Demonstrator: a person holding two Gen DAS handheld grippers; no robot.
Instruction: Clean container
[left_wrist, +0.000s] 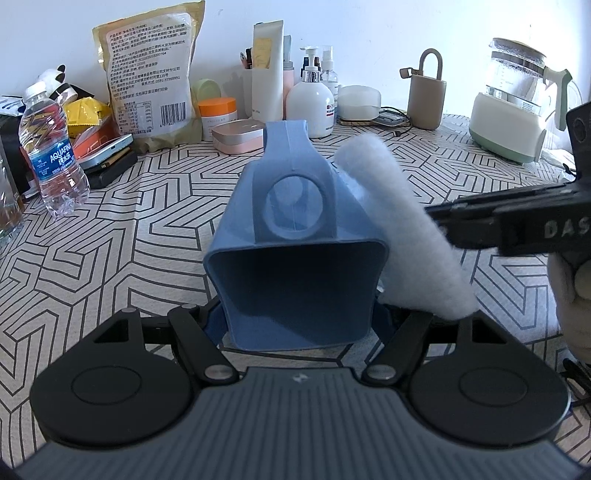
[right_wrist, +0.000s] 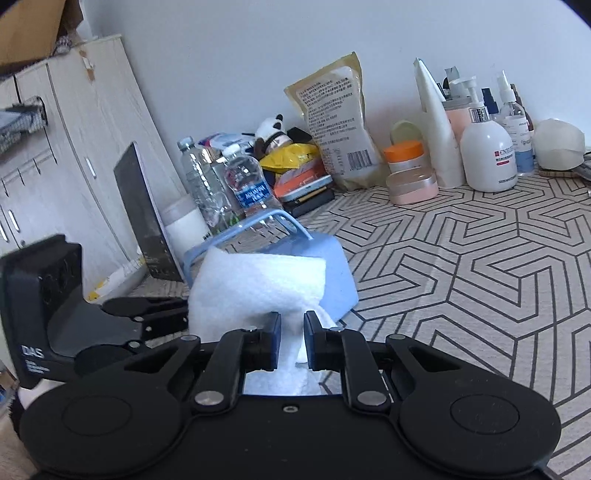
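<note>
Blue container (left_wrist: 295, 258) clamped in left gripper (left_wrist: 301, 325), white cloth (left_wrist: 399, 221) alongside.

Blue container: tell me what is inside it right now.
The left wrist view looks into the blue container through its open mouth: only bare blue walls show. The white pad lies against its outer side. The far inner end beyond the round hole is not visible.
</note>
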